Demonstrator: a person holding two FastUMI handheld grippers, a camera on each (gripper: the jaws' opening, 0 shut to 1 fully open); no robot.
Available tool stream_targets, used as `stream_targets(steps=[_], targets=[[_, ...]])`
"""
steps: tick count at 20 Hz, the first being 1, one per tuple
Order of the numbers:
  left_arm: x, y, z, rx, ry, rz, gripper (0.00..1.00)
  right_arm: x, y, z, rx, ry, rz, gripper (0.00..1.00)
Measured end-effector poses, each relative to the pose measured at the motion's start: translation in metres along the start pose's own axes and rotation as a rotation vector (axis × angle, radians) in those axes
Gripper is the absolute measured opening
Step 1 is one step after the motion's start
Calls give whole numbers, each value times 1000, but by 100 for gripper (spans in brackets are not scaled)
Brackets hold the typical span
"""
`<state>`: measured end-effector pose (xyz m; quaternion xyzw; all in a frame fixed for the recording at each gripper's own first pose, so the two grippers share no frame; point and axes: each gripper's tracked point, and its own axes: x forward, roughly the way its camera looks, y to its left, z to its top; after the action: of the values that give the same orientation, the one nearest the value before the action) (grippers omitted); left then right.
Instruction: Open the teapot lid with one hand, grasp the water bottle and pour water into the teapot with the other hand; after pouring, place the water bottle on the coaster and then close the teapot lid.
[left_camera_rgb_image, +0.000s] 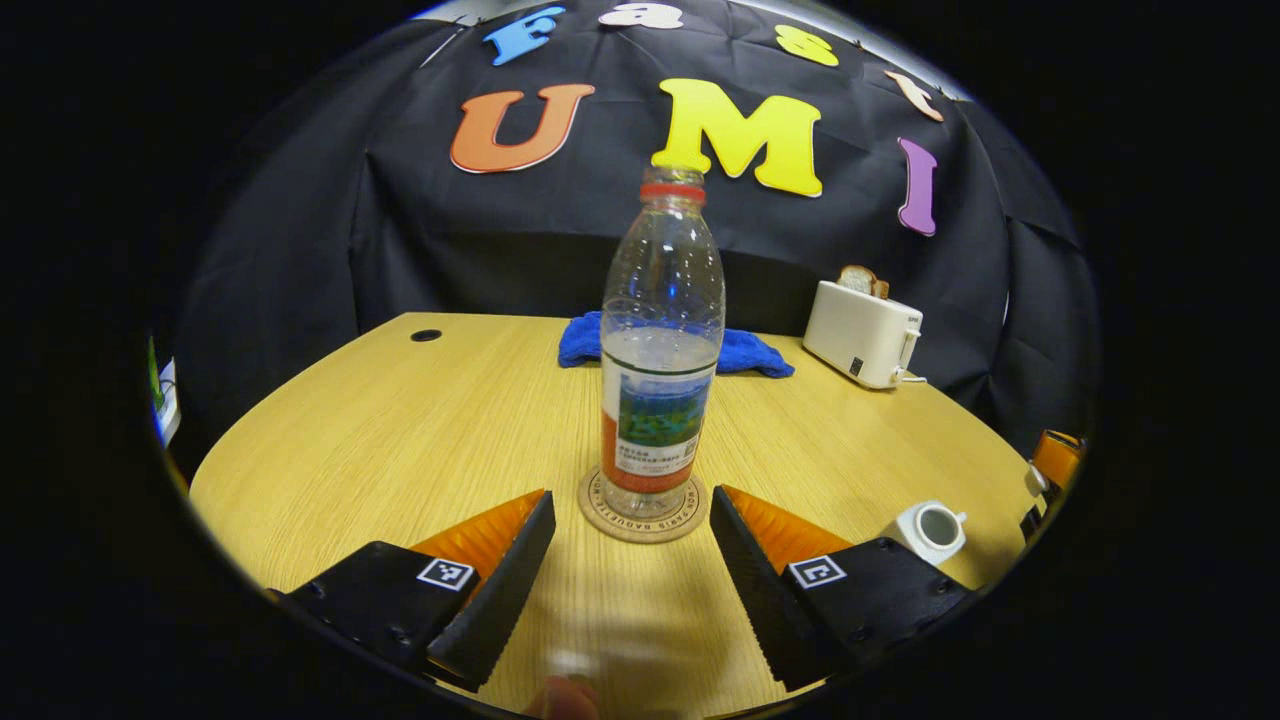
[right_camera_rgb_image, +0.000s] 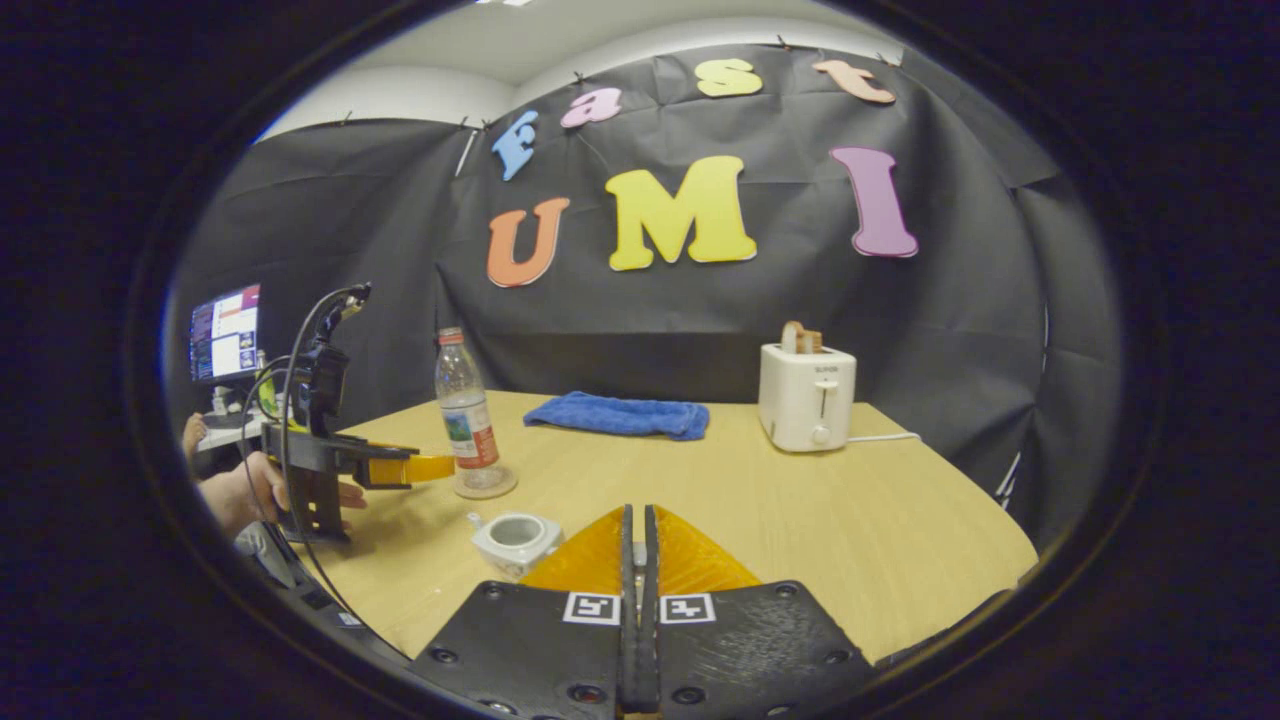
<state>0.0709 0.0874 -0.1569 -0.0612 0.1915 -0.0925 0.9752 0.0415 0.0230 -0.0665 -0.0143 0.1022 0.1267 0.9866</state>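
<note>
Nearest the left gripper view's camera, the left gripper (left_camera_rgb_image: 632, 565) stands wide open, its two fingers splayed low over the wooden worktop (left_camera_rgb_image: 420, 450) with nothing between them. Just ahead of the fingertips, the water bottle (left_camera_rgb_image: 660, 350) stands upright on the round coaster (left_camera_rgb_image: 642, 512), about half full, red ring at the neck, no cap that I can make out. Off to the right of that gripper, the white teapot (left_camera_rgb_image: 930, 530) sits with its top open, dark inside; lid not seen on it. Farther back lie a blue towel (left_camera_rgb_image: 750, 352) behind the bottle and a white toaster (left_camera_rgb_image: 862, 332) with bread sticking up, near the worktop's far right edge. Right gripper view: the right gripper (right_camera_rgb_image: 638, 545) has its fingers pressed together, closed on something too thin or hidden to tell, held just right of the teapot (right_camera_rgb_image: 515, 540). Beyond, a hand (right_camera_rgb_image: 240, 492) holds the left gripper (right_camera_rgb_image: 425, 467) close beside the bottle (right_camera_rgb_image: 466, 415). A lit monitor (right_camera_rgb_image: 225, 332) stands at far left.
</note>
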Motion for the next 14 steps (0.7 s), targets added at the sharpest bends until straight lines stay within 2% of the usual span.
stream_targets(steps=[7,14], targets=[[-86,47,22,-45,-155,121,98,43,71,6,-20,-30,172,0],[-124,75,30,-30,-223,200,98,70,84,-11,-31,-20,203,0]])
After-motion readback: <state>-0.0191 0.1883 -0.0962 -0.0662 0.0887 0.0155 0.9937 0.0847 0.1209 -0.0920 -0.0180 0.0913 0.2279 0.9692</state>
